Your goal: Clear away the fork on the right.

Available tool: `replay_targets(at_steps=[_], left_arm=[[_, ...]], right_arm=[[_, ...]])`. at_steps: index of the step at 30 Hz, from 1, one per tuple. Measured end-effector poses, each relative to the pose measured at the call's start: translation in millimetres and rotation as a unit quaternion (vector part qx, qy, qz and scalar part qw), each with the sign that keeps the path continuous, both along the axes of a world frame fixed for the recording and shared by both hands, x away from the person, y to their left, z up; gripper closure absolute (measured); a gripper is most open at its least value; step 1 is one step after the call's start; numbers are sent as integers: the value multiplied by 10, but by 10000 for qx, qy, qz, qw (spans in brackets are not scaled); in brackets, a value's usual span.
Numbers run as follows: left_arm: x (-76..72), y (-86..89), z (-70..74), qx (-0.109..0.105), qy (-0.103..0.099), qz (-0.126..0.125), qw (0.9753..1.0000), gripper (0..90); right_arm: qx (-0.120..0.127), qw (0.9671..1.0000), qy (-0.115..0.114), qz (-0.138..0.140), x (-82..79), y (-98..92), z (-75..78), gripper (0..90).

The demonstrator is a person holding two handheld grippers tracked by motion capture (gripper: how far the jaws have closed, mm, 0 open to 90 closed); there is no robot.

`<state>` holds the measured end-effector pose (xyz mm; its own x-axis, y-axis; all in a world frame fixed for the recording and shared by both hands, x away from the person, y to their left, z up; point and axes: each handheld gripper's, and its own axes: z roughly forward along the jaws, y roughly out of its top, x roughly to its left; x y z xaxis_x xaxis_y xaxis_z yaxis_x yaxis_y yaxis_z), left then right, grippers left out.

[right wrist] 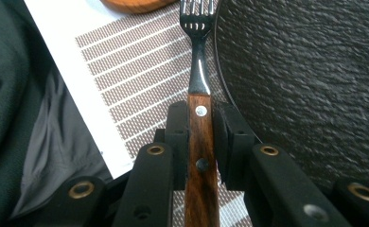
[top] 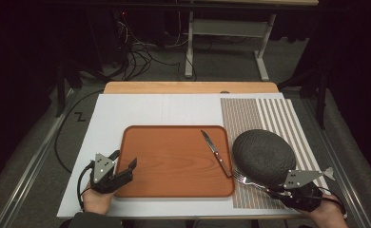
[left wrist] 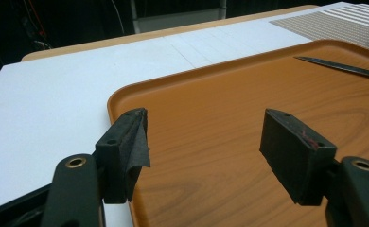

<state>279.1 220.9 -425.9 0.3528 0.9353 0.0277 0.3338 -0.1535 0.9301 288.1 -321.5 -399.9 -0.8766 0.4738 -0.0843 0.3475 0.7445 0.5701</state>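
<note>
One fork (right wrist: 199, 71) sits clamped by its wooden handle between the jaws of the right gripper (top: 275, 189), low over the striped placemat (top: 264, 118) near the table's front right corner. Its long axis runs from the gripper toward the tray (top: 174, 190), tines leading, so they point left and a little away, at the tray's front right corner. The tines lie just beside the dark textured plate (top: 264, 154), along its near rim, and close to the handle end of the knife (top: 216, 152) that lies aslant inside the tray's right edge. A move onto the tray therefore looks like a short carry leftward along the fork's own line. The right hand (top: 324, 213) rests at the front edge. The left gripper (left wrist: 206, 137) hovers over the tray's front left corner, jaws spread wide and empty.
</note>
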Motion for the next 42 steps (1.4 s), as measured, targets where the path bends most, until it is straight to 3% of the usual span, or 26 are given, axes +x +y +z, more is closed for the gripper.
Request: replay_targets(at_steps=[13, 28, 42], left_arm=[[-3, -1, 2, 1, -23, 0, 10000, 328], [-4, 5, 2, 14, -16, -8, 10000, 329], [-5, 5, 2, 21, -25, -17, 10000, 330]], right_arm=[[169, 9998, -37, -44, 50, 102, 69, 789], [199, 9997, 8, -172, 168, 421, 122, 789], [340, 9993, 27, -174, 267, 835, 176, 789]])
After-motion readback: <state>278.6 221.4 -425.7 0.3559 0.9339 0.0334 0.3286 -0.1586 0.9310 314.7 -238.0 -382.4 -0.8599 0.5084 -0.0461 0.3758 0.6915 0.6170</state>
